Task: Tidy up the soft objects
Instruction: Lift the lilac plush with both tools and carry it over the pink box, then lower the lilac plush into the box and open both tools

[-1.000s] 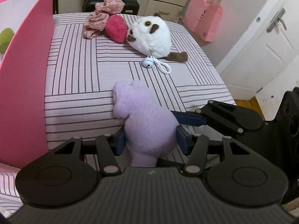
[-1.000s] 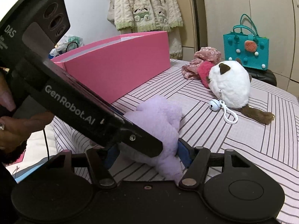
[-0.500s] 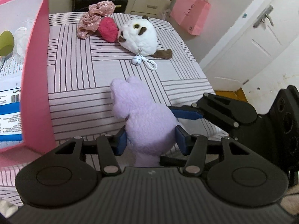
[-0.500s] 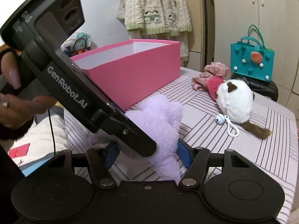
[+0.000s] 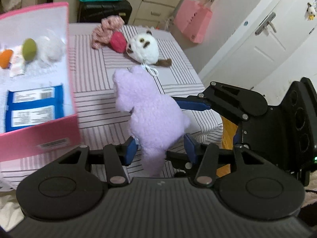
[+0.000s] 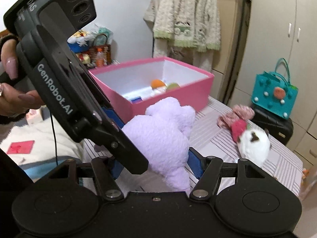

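Both the left gripper and right gripper are clamped on the purple plush toy, held above the striped bed's near edge, probably bound for the pink box alongside.

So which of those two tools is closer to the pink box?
Left. The left tool grips the purple plush beside the pink box's corner; the right tool holds that plush from its far side.
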